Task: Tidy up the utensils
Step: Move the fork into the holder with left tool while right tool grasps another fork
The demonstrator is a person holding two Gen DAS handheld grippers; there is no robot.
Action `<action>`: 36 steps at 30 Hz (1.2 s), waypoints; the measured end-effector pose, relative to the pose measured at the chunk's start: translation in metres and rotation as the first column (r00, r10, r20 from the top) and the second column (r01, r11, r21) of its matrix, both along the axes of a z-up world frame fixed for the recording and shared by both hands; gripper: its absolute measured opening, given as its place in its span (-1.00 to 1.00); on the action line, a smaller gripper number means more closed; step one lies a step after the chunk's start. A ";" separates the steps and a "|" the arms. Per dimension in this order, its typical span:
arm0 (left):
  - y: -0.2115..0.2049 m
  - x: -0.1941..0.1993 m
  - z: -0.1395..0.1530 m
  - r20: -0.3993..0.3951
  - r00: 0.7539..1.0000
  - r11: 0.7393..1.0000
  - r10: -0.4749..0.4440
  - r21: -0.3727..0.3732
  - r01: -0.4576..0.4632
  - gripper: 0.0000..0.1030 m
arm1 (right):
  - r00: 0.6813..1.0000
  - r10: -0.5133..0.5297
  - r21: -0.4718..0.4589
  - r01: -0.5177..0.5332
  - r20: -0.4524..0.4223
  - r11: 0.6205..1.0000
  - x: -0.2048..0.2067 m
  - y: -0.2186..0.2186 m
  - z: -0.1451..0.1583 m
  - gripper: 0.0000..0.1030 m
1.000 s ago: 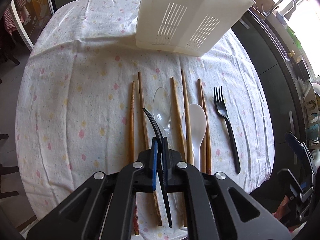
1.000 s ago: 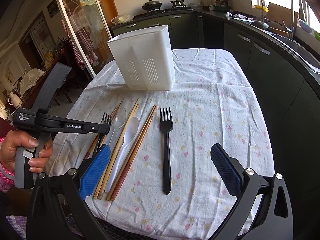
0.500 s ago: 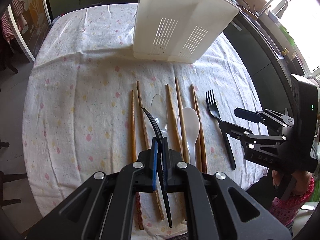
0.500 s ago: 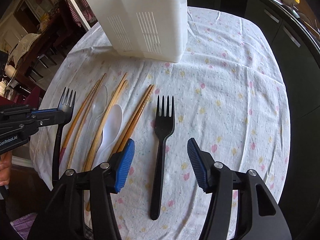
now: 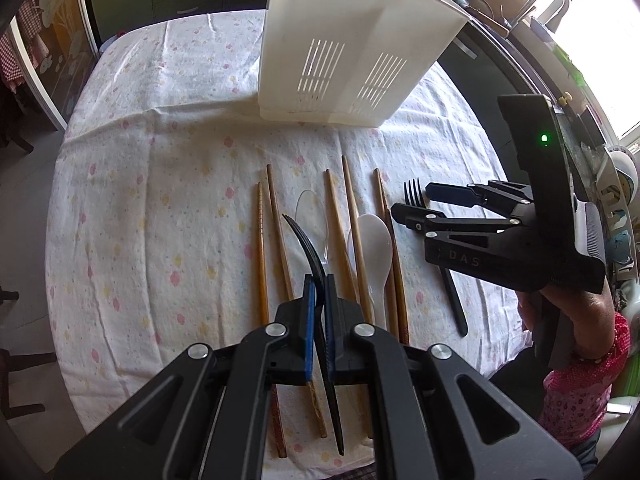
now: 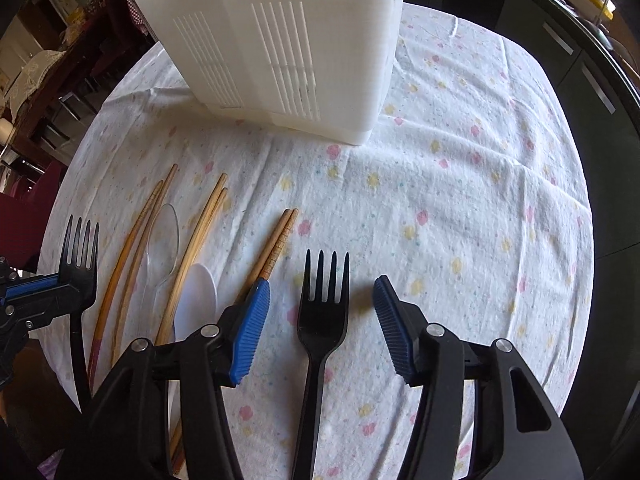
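My left gripper (image 5: pixel 318 284) is shut on a black fork (image 5: pixel 308 244), held edge-on above the table; it also shows at the left of the right wrist view (image 6: pixel 78 256). My right gripper (image 6: pixel 320 300) is open, its jaws either side of a second black fork (image 6: pixel 322 320) lying on the cloth, and it shows in the left wrist view (image 5: pixel 412 202) low over that fork (image 5: pixel 412 196). Several wooden chopsticks (image 5: pixel 262 256), a clear spoon (image 5: pixel 310 208) and a white spoon (image 5: pixel 374 240) lie in a row. A white slotted utensil holder (image 5: pixel 340 60) stands behind them.
The round table has a flowered white cloth (image 6: pixel 460 200). Dark kitchen cabinets (image 6: pixel 580 60) run along the right, with a sink tap (image 5: pixel 548 0) by the window. A glass door (image 5: pixel 52 40) is at the far left.
My right gripper has come down and forward over the lying black fork, its jaws now straddling the fork's head. My left gripper has stayed shut on its fork and moved slightly closer to the holder.
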State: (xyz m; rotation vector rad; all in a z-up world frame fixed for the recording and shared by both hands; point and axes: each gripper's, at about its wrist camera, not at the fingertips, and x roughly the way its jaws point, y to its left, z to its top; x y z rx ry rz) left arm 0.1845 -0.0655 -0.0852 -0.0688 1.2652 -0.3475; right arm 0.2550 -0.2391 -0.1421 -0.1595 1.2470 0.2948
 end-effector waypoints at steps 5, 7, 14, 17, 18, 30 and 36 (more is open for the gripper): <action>-0.001 -0.001 0.002 0.006 1.000 1.000 -0.008 0.002 0.008 -0.91 | 1.000 -0.006 0.021 0.006 -0.006 1.000 -0.001 0.003 0.002 -0.53; -0.001 0.000 0.002 0.008 1.000 1.000 -0.007 0.002 0.007 -0.91 | 1.000 -0.023 0.053 0.022 0.013 0.998 -0.005 -0.008 0.010 -0.53; 0.000 -0.002 0.022 0.059 0.998 1.000 -0.017 -0.011 0.018 -0.91 | 0.984 -0.087 0.221 0.051 0.157 0.974 -0.033 -0.045 0.067 -0.53; -0.002 -0.005 0.044 0.120 0.992 0.999 -0.026 -0.020 0.029 -0.91 | 0.963 -0.112 0.276 0.041 0.247 0.960 -0.049 -0.055 0.099 -0.53; -0.003 -0.005 0.052 0.139 0.990 0.999 -0.030 -0.028 0.034 -0.91 | 0.954 -0.119 0.290 0.036 0.276 0.956 -0.054 -0.054 0.108 -0.53; -0.021 0.034 0.169 0.461 0.887 0.993 0.002 -0.108 0.054 -0.91 | 0.849 -0.177 0.376 -0.027 0.497 0.926 -0.082 -0.065 0.199 -0.53; -0.034 0.074 0.202 0.708 0.702 0.996 0.078 -0.093 -0.017 -0.91 | 0.836 -0.195 0.402 -0.033 0.513 0.915 -0.085 -0.070 0.209 -0.53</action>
